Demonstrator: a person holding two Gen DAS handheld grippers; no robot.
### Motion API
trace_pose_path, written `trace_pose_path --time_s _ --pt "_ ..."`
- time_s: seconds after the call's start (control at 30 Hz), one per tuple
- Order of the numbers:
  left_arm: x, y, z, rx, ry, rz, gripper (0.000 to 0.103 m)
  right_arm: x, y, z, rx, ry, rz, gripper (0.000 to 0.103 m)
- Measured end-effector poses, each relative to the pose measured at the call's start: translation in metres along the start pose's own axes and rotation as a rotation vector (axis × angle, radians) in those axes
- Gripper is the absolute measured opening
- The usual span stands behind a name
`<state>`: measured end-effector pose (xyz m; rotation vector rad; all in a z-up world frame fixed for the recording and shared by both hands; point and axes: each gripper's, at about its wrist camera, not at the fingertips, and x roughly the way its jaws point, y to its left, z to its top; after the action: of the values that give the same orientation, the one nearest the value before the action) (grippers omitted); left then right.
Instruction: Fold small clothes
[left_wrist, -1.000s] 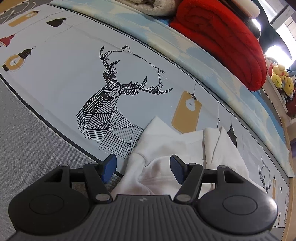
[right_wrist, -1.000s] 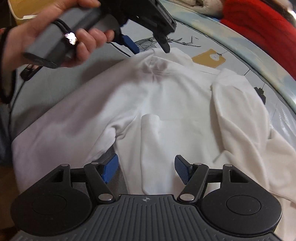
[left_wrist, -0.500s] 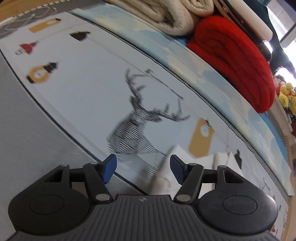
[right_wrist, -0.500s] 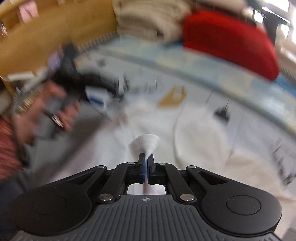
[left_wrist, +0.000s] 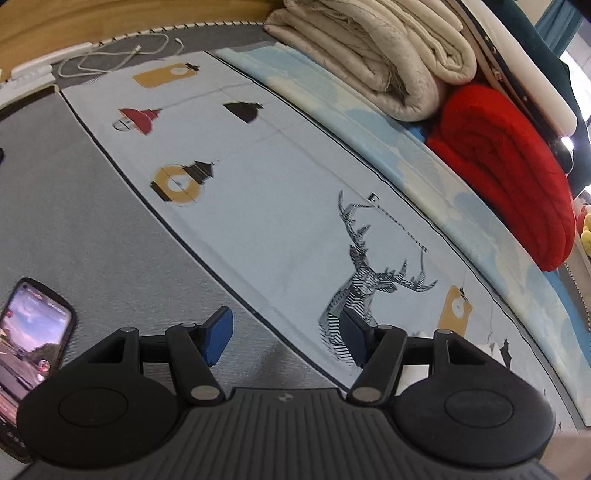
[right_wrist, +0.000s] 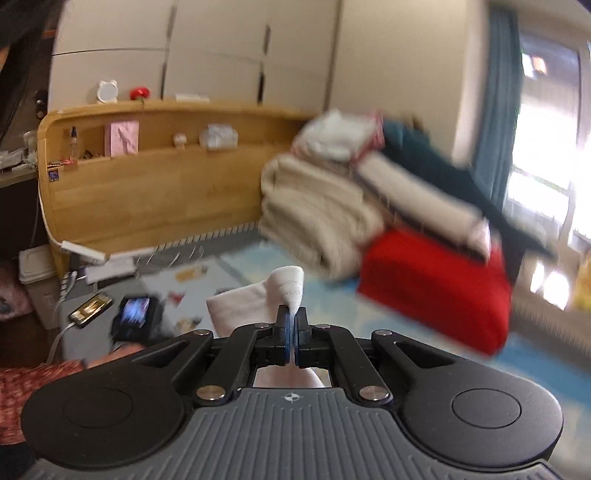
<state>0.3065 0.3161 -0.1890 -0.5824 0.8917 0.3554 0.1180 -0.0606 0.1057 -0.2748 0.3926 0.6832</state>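
- Our right gripper has its fingers pinched tight on a fold of the white garment, which rises above the tips and bunches toward ten o'clock.
- That camera looks out level at the headboard and wardrobe, blurred, so we judge the cloth is lifted off the bed, probably to carry one edge over for a fold.
- Our left gripper has its fingers spread wide and holds nothing; it hovers over the printed mat, with the deer print just past the right finger.
- In the left view only a scrap of white shows, at four o'clock behind the gripper's body; we cannot tell how the rest lies.
- A phone lies on the grey bed cover at eight o'clock, and a red blanket and cream blanket are stacked at one to two o'clock, away from the folding area.
- We judge the open left hand is waiting to pin or take another edge.
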Motion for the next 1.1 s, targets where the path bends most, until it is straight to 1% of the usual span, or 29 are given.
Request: trace_pose_path --time_s 0.07,0.13,0.2,0.23,0.3,0.33,0.47,0.57,0.63,0.67,0.7,0.73,0.77,0.83,0.87,0.9,0.93,0.97,1.0,1.03,1.1 --pt "0.005 -0.008 0.0 0.009 0.011 -0.019 0.069 0.009 -0.011 0.017 -0.031 -0.05 -0.022 0.001" --pt "0.01 -0.018 -0.002 0.024 0.014 -0.03 0.069 0.013 -0.028 0.035 -0.023 -0.086 -0.034 0.001" --pt "0.016 -0.026 -0.007 0.04 0.025 -0.035 0.069 0.022 -0.047 0.042 -0.01 -0.112 -0.045 0.001" --pt "0.021 -0.03 -0.01 0.047 0.034 -0.035 0.069 0.027 -0.056 0.041 0.002 -0.111 -0.049 0.001" --pt "0.028 -0.036 -0.016 0.061 0.045 -0.03 0.069 0.038 -0.074 0.032 0.038 -0.099 -0.048 0.001" --pt "0.033 -0.04 -0.018 0.068 0.054 -0.023 0.069 0.044 -0.08 0.025 0.058 -0.09 -0.034 0.001" --pt "0.043 -0.051 -0.026 0.081 0.067 -0.028 0.069 0.056 -0.106 -0.013 0.138 -0.039 0.066 0.001" --pt "0.052 -0.057 -0.03 0.078 0.081 -0.027 0.069 0.069 -0.121 -0.039 0.143 0.024 0.123 0.001" --pt "0.057 -0.061 -0.032 0.072 0.084 -0.018 0.069 0.085 -0.143 -0.05 0.152 0.048 0.139 0.001" --pt "0.059 -0.063 -0.033 0.074 0.084 -0.013 0.069 0.096 -0.163 -0.053 0.147 0.046 0.119 0.001" --pt "0.06 -0.065 -0.034 0.081 0.085 -0.01 0.069 0.112 -0.19 -0.054 0.144 0.054 0.053 0.001" --pt "0.061 -0.067 -0.036 0.094 0.083 -0.008 0.069 0.133 -0.224 -0.053 0.148 0.066 -0.044 0.001" --pt "0.061 -0.069 -0.038 0.105 0.083 -0.004 0.069 0.155 -0.264 -0.052 0.142 0.079 -0.209 0.001" --pt "0.063 -0.073 -0.04 0.126 0.085 -0.001 0.069 0.189 -0.348 -0.057 0.152 0.125 -0.661 0.03" --pt "0.064 -0.073 -0.04 0.13 0.085 -0.001 0.069 0.195 -0.378 -0.063 0.181 0.173 -0.812 0.07" --pt "0.065 -0.073 -0.04 0.131 0.088 -0.001 0.069 0.193 -0.401 -0.071 0.244 0.2 -0.895 0.083" --pt "0.066 -0.073 -0.04 0.128 0.092 -0.002 0.069 0.181 -0.41 -0.081 0.325 0.154 -0.913 0.087" --pt "0.067 -0.073 -0.041 0.124 0.097 -0.005 0.069 0.167 -0.411 -0.095 0.409 0.093 -0.895 0.089" --pt "0.068 -0.073 -0.041 0.124 0.101 -0.008 0.069 0.156 -0.406 -0.112 0.477 0.064 -0.853 0.091" --pt "0.068 -0.074 -0.042 0.13 0.104 -0.008 0.069 0.149 -0.4 -0.13 0.525 0.078 -0.799 0.092" --pt "0.065 -0.076 -0.043 0.138 0.097 -0.01 0.069 0.142 -0.378 -0.172 0.582 0.164 -0.686 0.092"
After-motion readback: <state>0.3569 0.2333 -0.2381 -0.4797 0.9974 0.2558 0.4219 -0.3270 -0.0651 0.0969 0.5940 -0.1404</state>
